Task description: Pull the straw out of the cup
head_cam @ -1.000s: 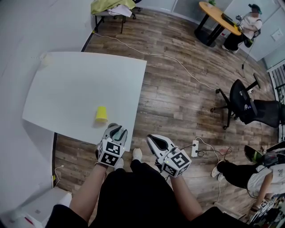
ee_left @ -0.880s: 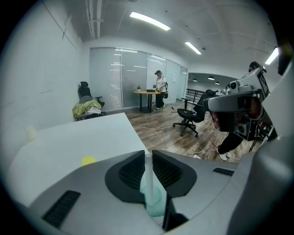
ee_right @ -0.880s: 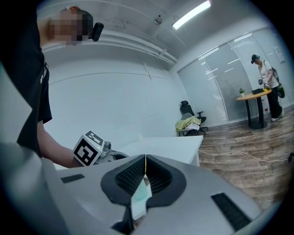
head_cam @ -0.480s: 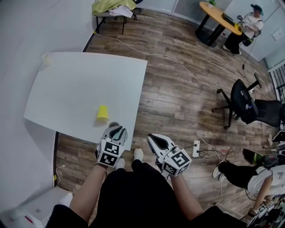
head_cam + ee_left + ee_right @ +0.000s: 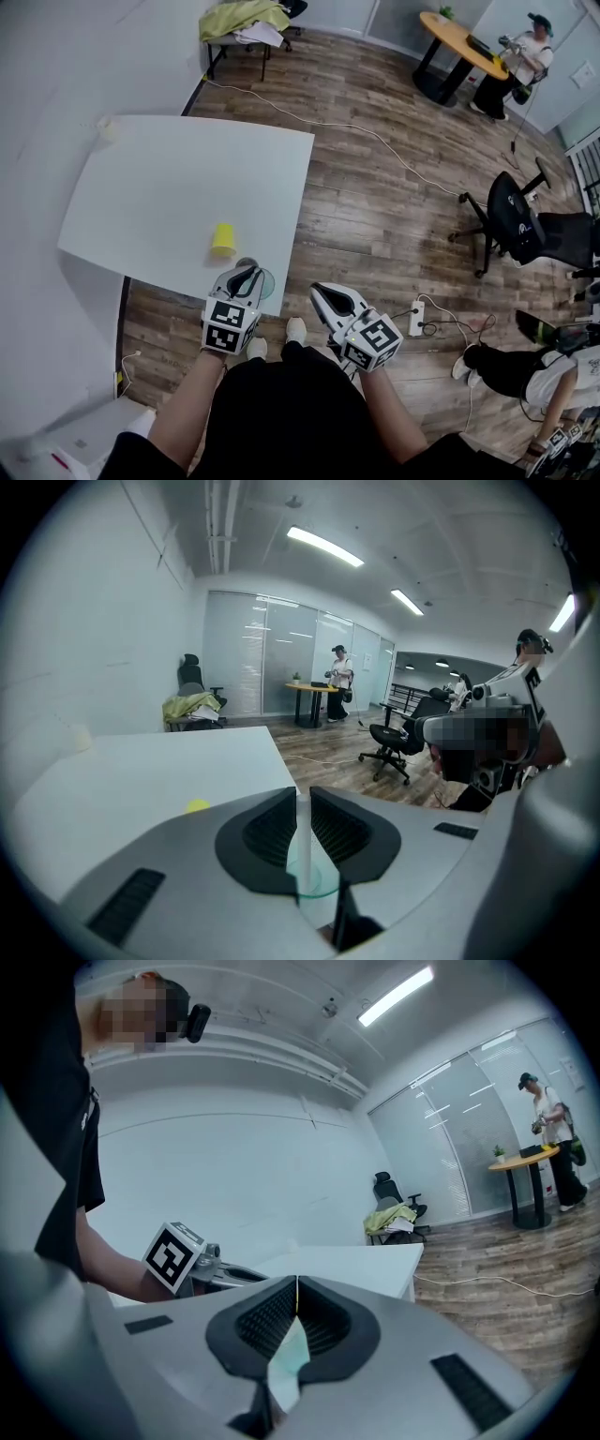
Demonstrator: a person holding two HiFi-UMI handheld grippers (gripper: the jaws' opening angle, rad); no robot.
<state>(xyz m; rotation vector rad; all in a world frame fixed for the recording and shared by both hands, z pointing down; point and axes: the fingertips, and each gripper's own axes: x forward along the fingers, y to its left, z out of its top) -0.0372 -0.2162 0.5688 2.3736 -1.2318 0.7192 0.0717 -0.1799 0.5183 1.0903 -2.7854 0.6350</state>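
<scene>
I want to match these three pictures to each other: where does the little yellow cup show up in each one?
Head view: the yellow cup stands on the white table, just ahead of the left hand-held gripper.
Left gripper view: a small yellow spot on the table, left of the jaws.
Right gripper view: not in it.
Shared landmark: the white table.

The bench (image 5: 169, 187), left of centre in the head view, has a smooth, matt white top. The floor (image 5: 394, 206) to its right is brown wood planking with visible grain. The yellow cup (image 5: 223, 240) looks like matt plastic. The left gripper (image 5: 249, 272) has smooth grey plastic shells, and its ribbed black pads sit against a pale, smooth straw (image 5: 302, 827). Crumpled yellow-green cloth (image 5: 239, 17) lies at the top of the frame.
</scene>
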